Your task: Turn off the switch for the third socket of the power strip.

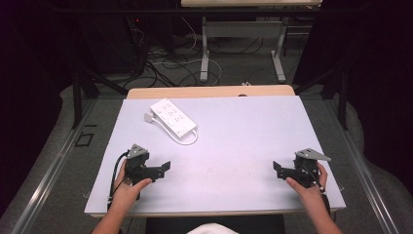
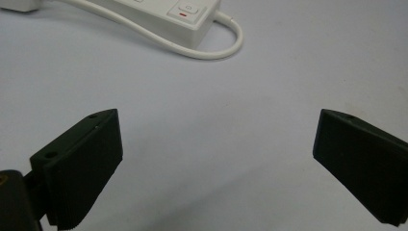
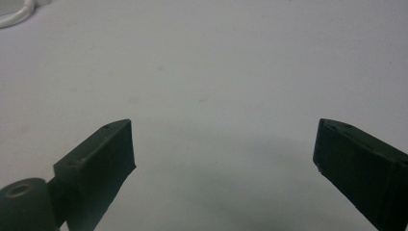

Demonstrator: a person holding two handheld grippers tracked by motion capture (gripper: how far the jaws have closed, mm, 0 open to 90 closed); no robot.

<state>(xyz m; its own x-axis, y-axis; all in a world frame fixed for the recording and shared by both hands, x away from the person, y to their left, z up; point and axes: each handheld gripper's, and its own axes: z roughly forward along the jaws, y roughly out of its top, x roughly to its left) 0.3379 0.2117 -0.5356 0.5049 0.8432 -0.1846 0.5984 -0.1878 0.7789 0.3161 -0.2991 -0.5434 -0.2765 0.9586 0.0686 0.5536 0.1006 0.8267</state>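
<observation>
At the near edge of the pale surface (image 1: 234, 146), two forearms are seen entering from below, each hand wrapped around a hand-held gripper. The left hand-held gripper (image 1: 164, 166) is held low over the near left part of the surface, its jaws pointed inward toward the middle; in the left gripper view the left hand-held gripper (image 2: 216, 159) is shown with its two black jaws spread wide, nothing between them but bare surface. The right hand-held gripper (image 1: 276, 168) is held at the near right, well apart from the other, its jaws likewise pointed inward; in the right gripper view the right hand-held gripper (image 3: 223, 159) is also seen opened wide and empty, a soft shadow cast on the surface beneath it. A grey three-cornered plate is carried on top of each tool, and a dark cable is trailed from the left one. Farther off, at the far left of the surface, a white power strip (image 1: 173, 117) is laid diagonally, flat, with its white cord (image 1: 189, 140) looped just beside its near end. In the left gripper view the power strip (image 2: 163, 14) is seen ahead of the jaws, apart from them, with what appears to be a switch bearing a small red mark on its end, and the cord (image 2: 211, 52) curved alongside it.
</observation>
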